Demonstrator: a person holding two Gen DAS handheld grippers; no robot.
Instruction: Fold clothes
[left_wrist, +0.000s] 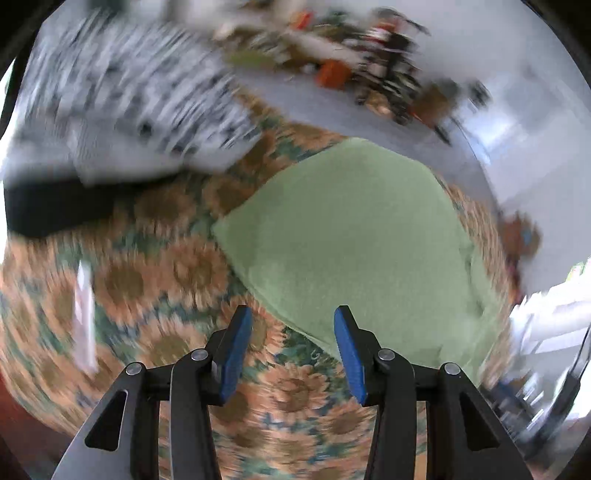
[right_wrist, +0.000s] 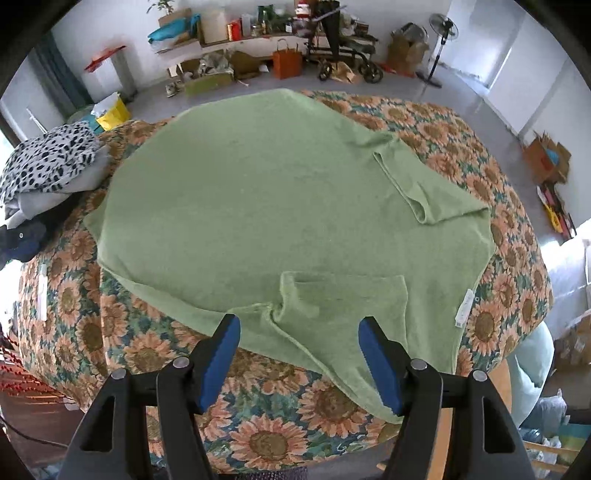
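A light green T-shirt (right_wrist: 266, 206) lies spread on a table covered by a sunflower-print cloth (right_wrist: 266, 439). One sleeve is folded in over the body at the right, and another flap is folded in near the front edge. My right gripper (right_wrist: 299, 332) hovers open above the shirt's near hem, holding nothing. In the blurred left wrist view the same green shirt (left_wrist: 362, 243) fills the centre right. My left gripper (left_wrist: 293, 321) is open above the shirt's near left edge, with nothing between its blue pads.
A pile of clothes, black-spotted white fabric (right_wrist: 48, 162) on top and a dark garment (right_wrist: 20, 240) below, sits at the table's left end. Beyond the table are shelves, an orange bag (right_wrist: 287, 62), a wheeled walker (right_wrist: 343, 55), a standing fan (right_wrist: 441, 40) and cardboard boxes (right_wrist: 546, 158).
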